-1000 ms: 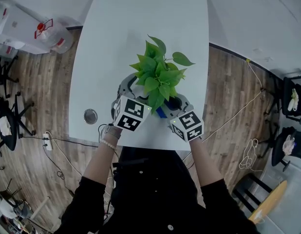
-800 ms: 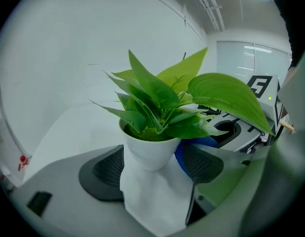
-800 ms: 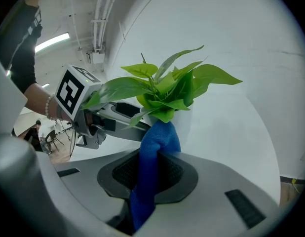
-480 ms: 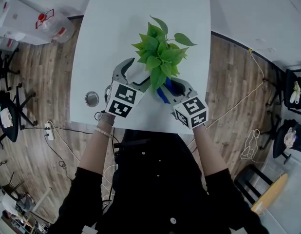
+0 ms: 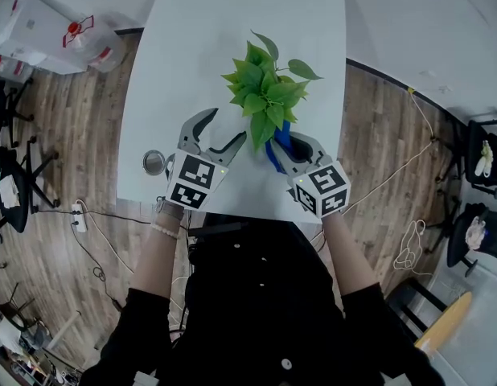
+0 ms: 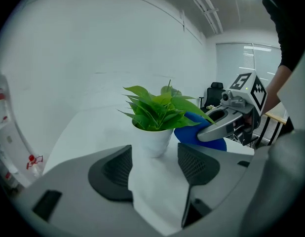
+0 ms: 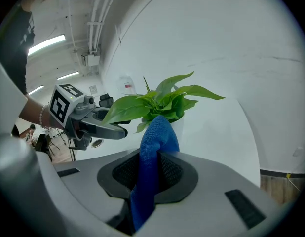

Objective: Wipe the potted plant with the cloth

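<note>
**Head view.** A potted plant (image 5: 264, 95) stands on a white desk (image 5: 232, 22), near the desk's near edge. Its leaves hide what it stands in. The left gripper (image 5: 227, 125) is just left of the plant, apart from the leaves. The right gripper (image 5: 282, 141) is close under the foliage on the right, with a blue cloth (image 5: 274, 149) in its fingers. Each gripper carries 1 cube with black-and-white square markers and no readable words. A round metal grommet (image 5: 153, 162) is set into the desk near the left gripper. A clear jug (image 5: 86, 40) on the floor to the left has a red label, its print too small to read. Beyond the plant the desk is bare and wide. On both sides it ends over wood floor with cables.

**Left gripper view.** A white pot (image 6: 153, 141) holds the green leaves. The 2 fingers (image 6: 111, 172) stand wide apart, having just been closing a little. Only bare desk lies between them, and the pot is ahead of the gap, untouched. The cloth sits just right of the pot, under the right gripper's finger.

**Right gripper view.** The fingers are pressed together on the cloth, which rises in a fold between them up to the lowest leaves. Open desk lies to the right.
</note>
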Motion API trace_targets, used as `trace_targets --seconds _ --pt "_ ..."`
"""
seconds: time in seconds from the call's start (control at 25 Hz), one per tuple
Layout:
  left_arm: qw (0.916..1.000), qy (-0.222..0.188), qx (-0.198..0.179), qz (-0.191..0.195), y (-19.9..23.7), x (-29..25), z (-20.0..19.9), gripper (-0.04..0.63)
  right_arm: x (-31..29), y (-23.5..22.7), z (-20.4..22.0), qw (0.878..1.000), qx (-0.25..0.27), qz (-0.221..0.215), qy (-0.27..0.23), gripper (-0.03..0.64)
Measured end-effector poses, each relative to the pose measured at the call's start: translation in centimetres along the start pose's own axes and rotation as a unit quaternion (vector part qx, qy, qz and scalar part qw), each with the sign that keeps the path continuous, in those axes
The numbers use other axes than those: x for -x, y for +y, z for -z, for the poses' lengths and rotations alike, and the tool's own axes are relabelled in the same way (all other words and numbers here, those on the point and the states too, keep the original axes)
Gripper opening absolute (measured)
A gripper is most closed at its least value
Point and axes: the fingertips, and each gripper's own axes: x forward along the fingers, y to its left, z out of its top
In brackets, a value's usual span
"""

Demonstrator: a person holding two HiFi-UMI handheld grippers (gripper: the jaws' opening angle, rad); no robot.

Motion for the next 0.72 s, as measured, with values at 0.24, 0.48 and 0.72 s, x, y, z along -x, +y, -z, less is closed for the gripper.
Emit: trace_targets --seconds 0.24,0.48,0.72 --pt "0.9987 -0.025 0.013 -0.042 1.6 2.9 -1.0 0.048 1.1 0.3 -0.9 1.0 0.003 0.001 -0.009 0.095" --pt "0.9967 -0.052 0.014 -0.06 1.3 5.3 -3.2 0.017 3.3 0.4 -1.4 1.0 0.009 0.012 -0.01 0.095" --pt "0.9939 -0.082 0.003 -0.074 1.4 7.0 -7.1 0.014 6.5 -0.3 -2.6 0.999 0.007 0.035 -0.033 0.095"
